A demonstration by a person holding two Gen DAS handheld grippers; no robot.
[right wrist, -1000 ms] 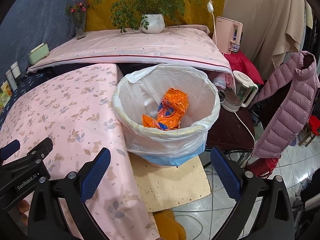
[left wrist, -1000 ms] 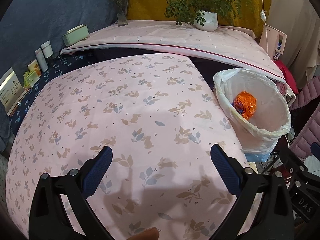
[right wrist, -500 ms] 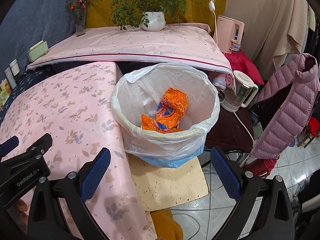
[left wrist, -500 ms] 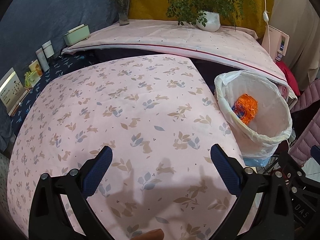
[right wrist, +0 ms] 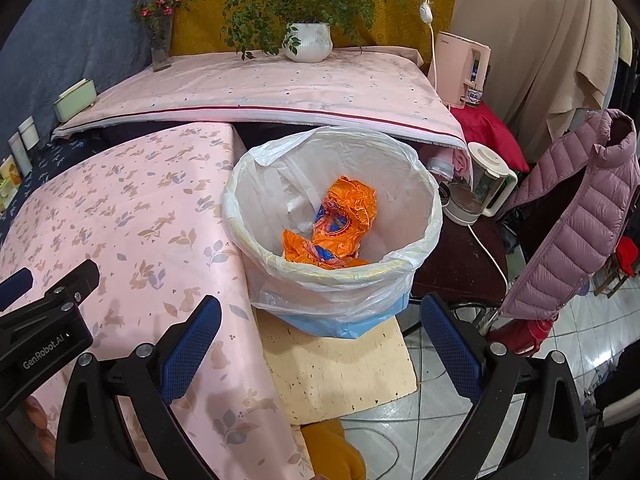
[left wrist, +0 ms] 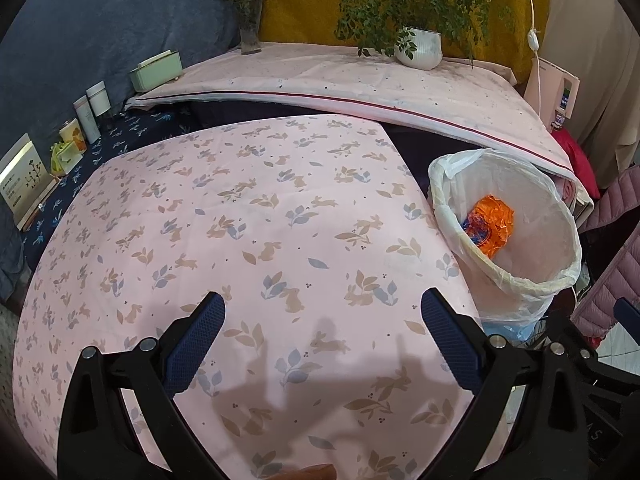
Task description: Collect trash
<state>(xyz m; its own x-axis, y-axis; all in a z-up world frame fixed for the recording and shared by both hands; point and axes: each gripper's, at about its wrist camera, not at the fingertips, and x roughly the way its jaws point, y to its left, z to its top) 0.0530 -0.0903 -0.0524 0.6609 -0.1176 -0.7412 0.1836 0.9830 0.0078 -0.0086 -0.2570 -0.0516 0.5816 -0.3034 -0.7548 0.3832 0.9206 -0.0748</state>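
Note:
A bin lined with a white plastic bag (right wrist: 400,272) stands on the floor at the right edge of a table covered in a pink rabbit-print cloth (left wrist: 248,240). Crumpled orange wrappers (right wrist: 340,220) lie inside the bin; the bin (left wrist: 532,280) and wrappers (left wrist: 492,224) also show in the left wrist view. My left gripper (left wrist: 320,340) is open and empty above the near part of the cloth. My right gripper (right wrist: 320,344) is open and empty, just in front of the bin and above a beige board (right wrist: 344,364).
A second pink-covered surface (right wrist: 280,88) behind holds a potted plant (right wrist: 308,40), a flower vase (right wrist: 160,44) and a green box (left wrist: 156,70). Small bottles and cards (left wrist: 76,128) line the left edge. A kettle (right wrist: 484,184), pink appliance (right wrist: 460,68) and purple jacket (right wrist: 580,208) stand right.
Both grippers have drawn back and risen slightly, so the table and bin sit a little farther off. Both stay open and empty. The wrappers in the bin have not moved.

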